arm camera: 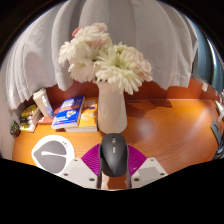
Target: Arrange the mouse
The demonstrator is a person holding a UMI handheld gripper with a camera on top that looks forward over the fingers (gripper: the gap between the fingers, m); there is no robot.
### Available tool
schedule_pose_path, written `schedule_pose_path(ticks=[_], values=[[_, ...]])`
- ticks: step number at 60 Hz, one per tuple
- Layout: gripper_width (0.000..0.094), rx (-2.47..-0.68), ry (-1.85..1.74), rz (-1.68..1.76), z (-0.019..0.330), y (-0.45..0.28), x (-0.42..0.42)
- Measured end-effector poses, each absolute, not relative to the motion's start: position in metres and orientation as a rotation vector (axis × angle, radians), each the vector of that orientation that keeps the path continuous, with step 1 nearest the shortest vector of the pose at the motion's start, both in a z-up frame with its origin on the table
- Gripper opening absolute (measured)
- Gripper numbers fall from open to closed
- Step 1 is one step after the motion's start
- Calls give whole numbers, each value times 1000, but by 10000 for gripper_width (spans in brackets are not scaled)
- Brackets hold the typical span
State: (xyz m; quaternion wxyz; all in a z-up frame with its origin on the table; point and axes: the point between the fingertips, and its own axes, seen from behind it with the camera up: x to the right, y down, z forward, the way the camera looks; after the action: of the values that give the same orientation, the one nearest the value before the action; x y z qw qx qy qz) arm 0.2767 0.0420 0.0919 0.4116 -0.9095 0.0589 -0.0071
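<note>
A dark grey computer mouse (114, 153) sits between my gripper's two fingers, with the magenta pads (92, 158) pressed against both of its sides. My gripper (113, 163) is shut on the mouse and holds it over the orange-brown wooden desk (170, 130). Whether the mouse touches the desk is hidden. Just beyond the mouse stands a white vase (111, 101) of white and pale pink flowers (103, 58).
A stack of books (70, 113) lies on the desk beyond and left of the fingers, with more books (32, 112) further left. A round white object (50, 152) lies by the left finger. White curtains (150, 35) hang behind the desk.
</note>
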Motion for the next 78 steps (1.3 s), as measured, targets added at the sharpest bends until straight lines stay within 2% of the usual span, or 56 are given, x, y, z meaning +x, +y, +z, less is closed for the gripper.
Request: schedule_pose_path(ticks=[12, 17, 21, 27, 41, 46, 47, 48, 51, 57, 68, 72, 73, 75, 78], values=[[338, -2046, 162, -48, 244, 54, 217], [338, -1997, 134, -43, 277, 61, 176], [338, -1987, 113, -28, 280, 68, 139], [341, -2045, 80, 4, 244, 83, 86], [342, -2302, 16, -7, 72, 91, 14], [337, -2371, 26, -35, 28, 86, 10], [295, -2383, 30, -38, 20, 85, 10], [337, -2396, 29, -39, 13, 84, 11], [336, -2428, 37, -43, -4, 81, 10], [342, -2422, 35, -49, -12, 80, 11], [480, -2425, 56, -32, -13, 82, 11], [638, -2451, 85, -30, -11, 75, 14], [733, -2453, 92, -32, -8, 73, 15], [838, -2440, 94, -34, 1, 71, 15], [836, -2414, 83, -29, 16, 65, 14]])
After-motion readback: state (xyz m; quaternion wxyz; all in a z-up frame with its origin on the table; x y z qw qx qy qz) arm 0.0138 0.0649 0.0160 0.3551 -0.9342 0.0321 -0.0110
